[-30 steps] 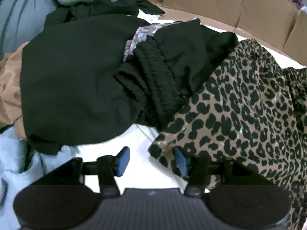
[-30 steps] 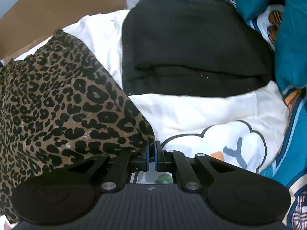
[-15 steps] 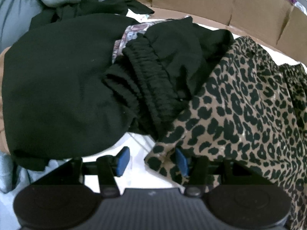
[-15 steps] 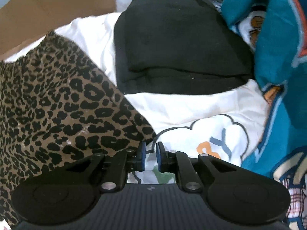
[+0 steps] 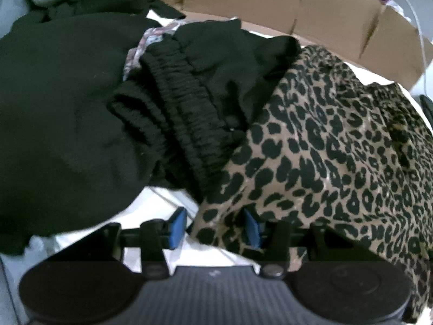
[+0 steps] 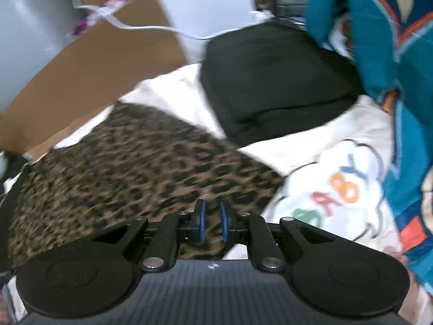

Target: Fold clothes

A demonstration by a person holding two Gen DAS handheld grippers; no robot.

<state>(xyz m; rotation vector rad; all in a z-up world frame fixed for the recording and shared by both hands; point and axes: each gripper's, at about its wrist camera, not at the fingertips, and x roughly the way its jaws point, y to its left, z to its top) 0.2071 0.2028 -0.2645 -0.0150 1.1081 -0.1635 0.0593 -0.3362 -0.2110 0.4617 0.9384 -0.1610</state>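
A leopard-print garment (image 5: 338, 146) lies spread on the white sheet; it also shows in the right wrist view (image 6: 130, 168). My left gripper (image 5: 213, 228) is open, its jaws wide apart, with a corner of the leopard garment lying between them. My right gripper (image 6: 212, 224) is open by a small gap and hovers just above the leopard garment's near edge, holding nothing. A folded black garment (image 6: 273, 86) lies beyond it.
A pile of black clothes (image 5: 81, 103) with an elastic waistband (image 5: 184, 130) lies left of the leopard garment. Cardboard walls (image 5: 311, 8) stand behind. A teal patterned blanket (image 6: 384, 40) rises at the right. The white sheet (image 6: 338, 189) has a colourful print.
My right gripper has opened slightly, let go of the leopard garment's edge, and lifted back. My left gripper has moved in toward the garment's corner, still open.
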